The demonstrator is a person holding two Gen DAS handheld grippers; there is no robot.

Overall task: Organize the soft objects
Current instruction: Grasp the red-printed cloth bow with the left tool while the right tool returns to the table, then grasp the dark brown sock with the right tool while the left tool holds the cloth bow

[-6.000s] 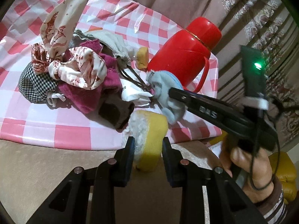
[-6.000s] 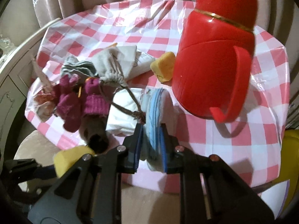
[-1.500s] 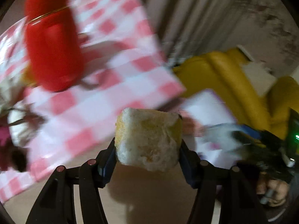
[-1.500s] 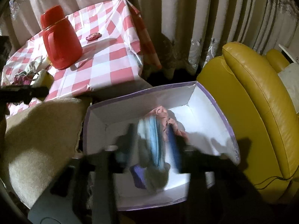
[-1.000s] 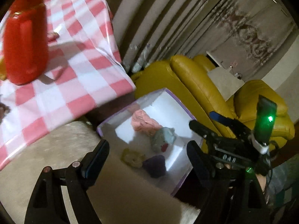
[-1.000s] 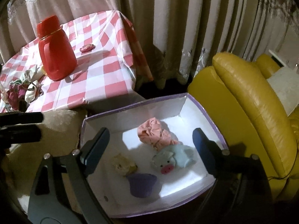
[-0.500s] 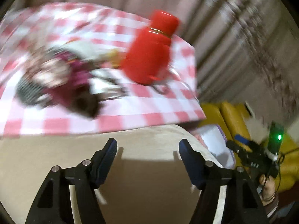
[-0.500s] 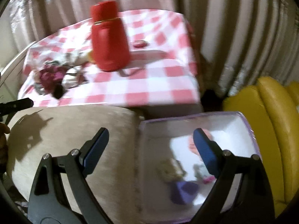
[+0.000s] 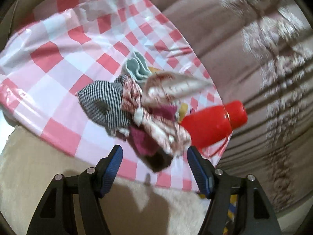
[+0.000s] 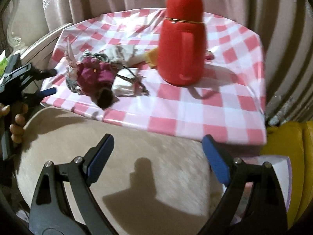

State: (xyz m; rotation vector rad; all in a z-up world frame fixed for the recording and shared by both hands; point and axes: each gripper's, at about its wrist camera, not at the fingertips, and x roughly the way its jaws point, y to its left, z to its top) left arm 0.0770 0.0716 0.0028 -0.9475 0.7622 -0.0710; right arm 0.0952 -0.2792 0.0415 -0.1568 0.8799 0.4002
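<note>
A pile of soft things (image 9: 140, 107) lies on the pink-checked table (image 9: 58, 58): a black-and-white checked cloth (image 9: 103, 101), a floral scarf (image 9: 168, 129), a maroon knit piece (image 9: 140, 139) and a teal cloth (image 9: 137, 66). In the right wrist view the pile (image 10: 93, 74) sits left of the thermos, with a white pouch (image 10: 124, 82) and a yellow sponge (image 10: 151, 57). My left gripper (image 9: 154, 152) is open and empty, just short of the pile's near edge; it also shows at the left (image 10: 47, 82). My right gripper (image 10: 157, 140) is wide open and empty over the beige cushion.
A red thermos (image 10: 182, 39) stands on the table (image 10: 225, 101) right of the pile. A beige cushion (image 10: 137, 146) fills the foreground. A white box (image 10: 281, 168) and a yellow sofa (image 10: 289, 137) are at the lower right. A hand (image 10: 17, 121) holds the left gripper.
Both views have swung away from the white box and back to the table. The left gripper has rolled, narrowed its jaws somewhat and come close to the pile.
</note>
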